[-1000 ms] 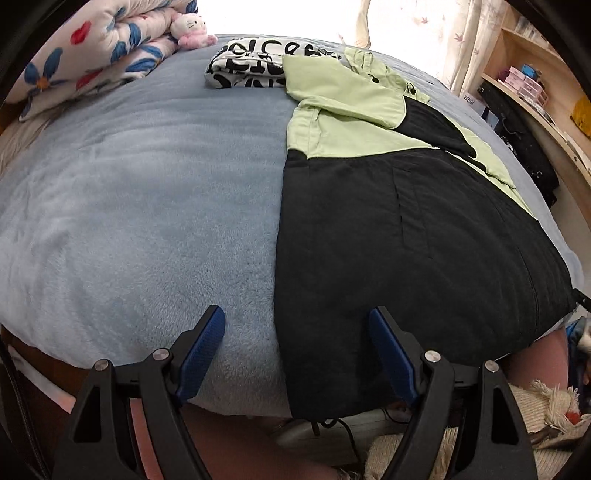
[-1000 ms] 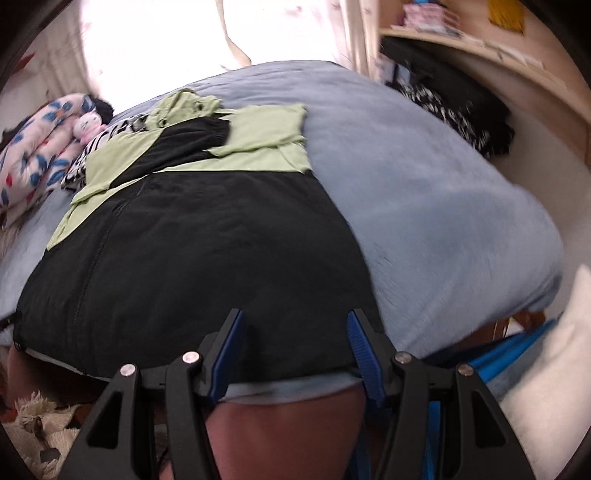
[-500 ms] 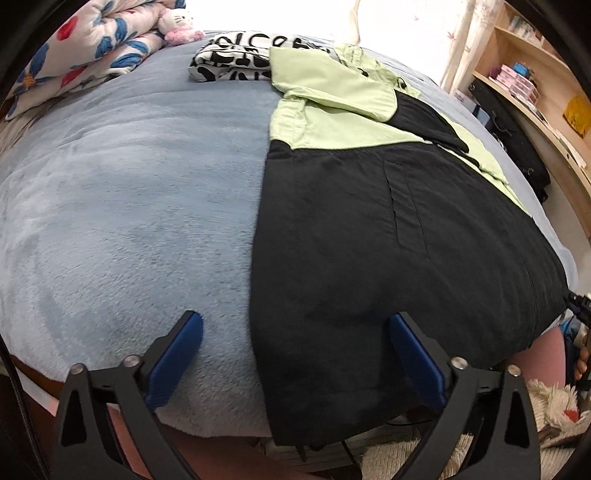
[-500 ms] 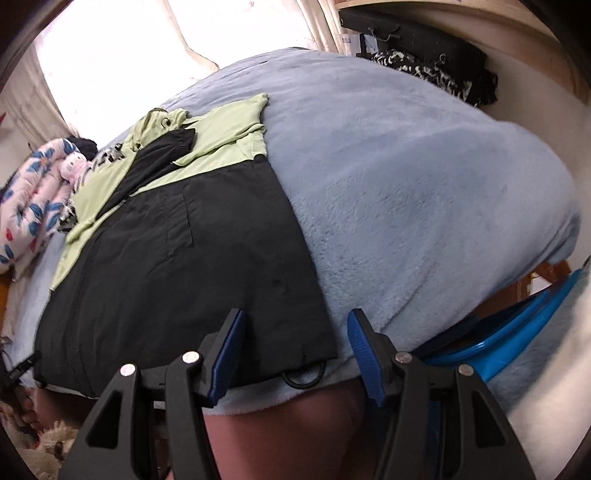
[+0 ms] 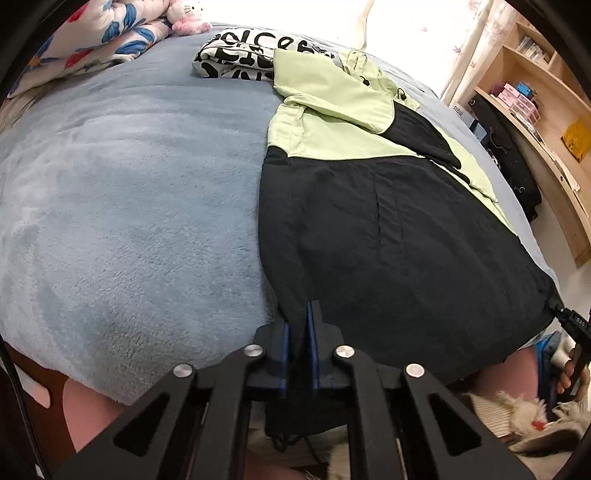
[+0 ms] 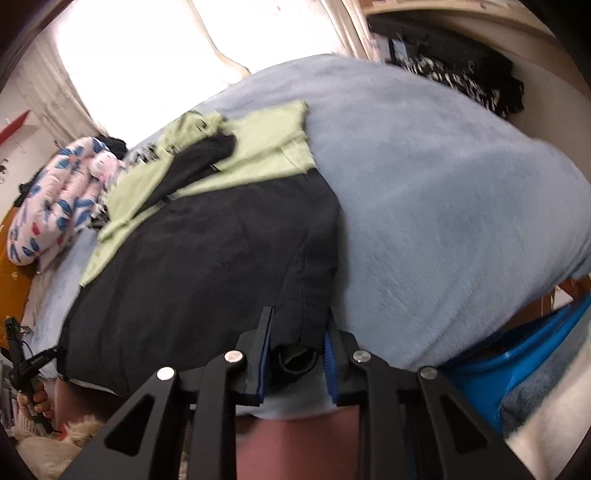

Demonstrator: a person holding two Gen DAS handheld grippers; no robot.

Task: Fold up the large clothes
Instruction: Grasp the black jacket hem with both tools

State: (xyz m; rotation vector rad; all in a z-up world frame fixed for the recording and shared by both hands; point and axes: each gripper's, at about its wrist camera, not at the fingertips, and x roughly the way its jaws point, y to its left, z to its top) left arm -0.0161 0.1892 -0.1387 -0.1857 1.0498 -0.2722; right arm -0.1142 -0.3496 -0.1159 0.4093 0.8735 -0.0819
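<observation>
A black and light-green jacket (image 5: 388,229) lies flat on a blue-grey fleece bed cover (image 5: 129,206), its sleeves folded in across the green top part. My left gripper (image 5: 298,325) is shut on the jacket's near left hem corner. In the right wrist view the jacket (image 6: 207,251) fills the middle. My right gripper (image 6: 297,332) is closed around the bunched near right hem corner, with the fabric between its blue pads. The right gripper's tip also shows at the far right of the left wrist view (image 5: 570,325).
A black-and-white patterned garment (image 5: 240,62), a floral quilt (image 5: 103,40) and a pink plush toy (image 5: 190,16) lie at the bed's far end. Wooden shelves (image 5: 546,110) stand to the right. A blue tub (image 6: 517,354) sits below the bed's right edge.
Both grippers moved in onto the jacket's near hem and closed from wide open. The left one now pinches the left corner, the right one the right corner.
</observation>
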